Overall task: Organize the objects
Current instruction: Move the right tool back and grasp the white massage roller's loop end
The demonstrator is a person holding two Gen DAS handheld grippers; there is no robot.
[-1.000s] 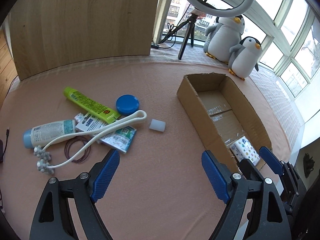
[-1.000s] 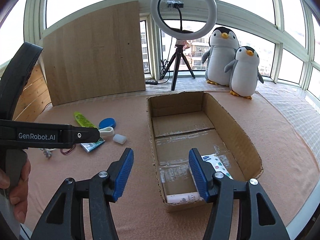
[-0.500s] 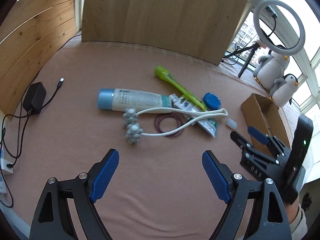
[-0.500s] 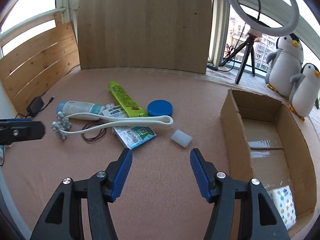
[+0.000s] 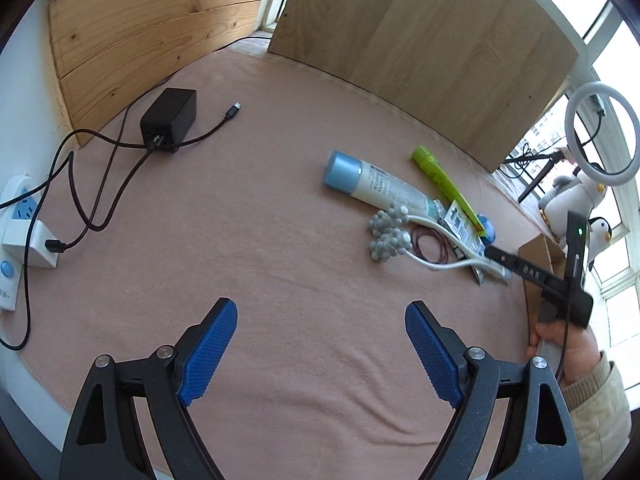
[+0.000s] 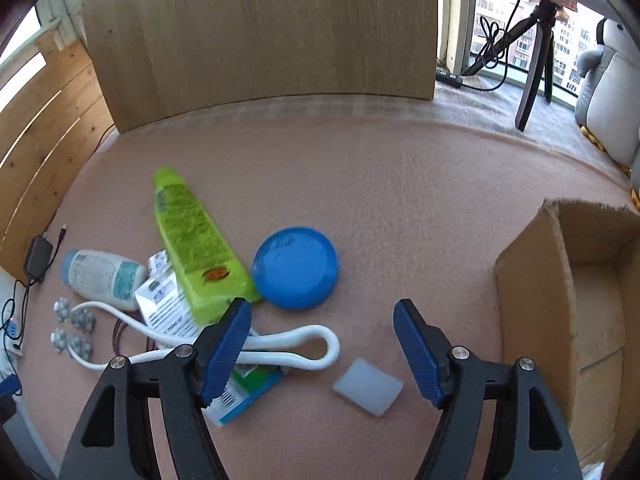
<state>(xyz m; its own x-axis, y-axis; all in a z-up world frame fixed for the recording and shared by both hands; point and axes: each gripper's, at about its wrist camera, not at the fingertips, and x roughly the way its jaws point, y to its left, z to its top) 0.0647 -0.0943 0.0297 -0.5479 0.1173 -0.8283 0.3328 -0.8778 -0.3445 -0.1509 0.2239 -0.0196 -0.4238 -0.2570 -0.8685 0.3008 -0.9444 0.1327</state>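
Observation:
A pile of toiletries lies on the pink cloth: a green tube [image 6: 192, 244], a blue round tin [image 6: 296, 268], a white tube with a blue cap [image 6: 104, 276], a white roller massager [image 6: 280, 346], a blue-green packet [image 6: 240, 392] and a small translucent white block [image 6: 368, 386]. My right gripper [image 6: 322, 340] is open and empty, low over the massager's loop and the white block. My left gripper [image 5: 320, 348] is open and empty over bare cloth, well short of the pile [image 5: 404, 216]. The cardboard box [image 6: 560, 300] stands at the right.
A black power adapter [image 5: 170, 118] with cables and a white power strip [image 5: 16, 236] lie at the left. A wooden board [image 6: 256, 28] stands behind the pile. A tripod [image 6: 532, 64] and plush penguins [image 5: 572, 196] are at the back right.
My right gripper moved from over the box down to the pile, close above the tin, massager and white block. My left gripper swung left, away from the box, now facing the adapter side.

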